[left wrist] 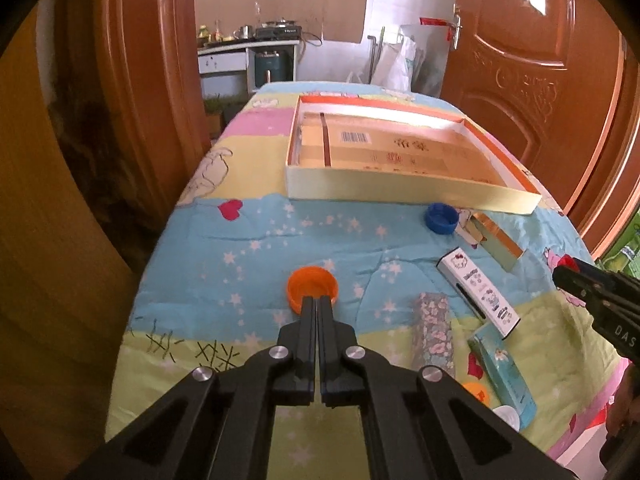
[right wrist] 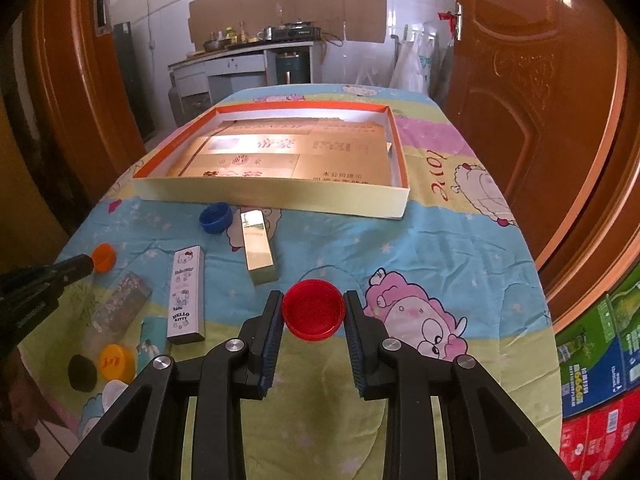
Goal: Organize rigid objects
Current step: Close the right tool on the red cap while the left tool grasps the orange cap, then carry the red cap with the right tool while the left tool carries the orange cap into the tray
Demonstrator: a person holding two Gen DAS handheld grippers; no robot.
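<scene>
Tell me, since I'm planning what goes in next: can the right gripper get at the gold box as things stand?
Probably not yet. The right gripper is shut on the red cap, so its jaws are occupied. The gold box lies just beyond it with nothing between; once the cap is dropped, it looks reachable.

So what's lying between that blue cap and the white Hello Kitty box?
In the right wrist view, only bare star-printed cloth separates the blue cap from the Hello Kitty box; the gold box sits just beside.

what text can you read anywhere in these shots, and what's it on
"HELLO KITTY" on the white slim box.
"love" on the tablecloth, seen upside down.
"DAS" on the right gripper, cut off at the frame edge.
Chinese print and a barcode on the cardboard lining the tray: too blurred to read.
</scene>
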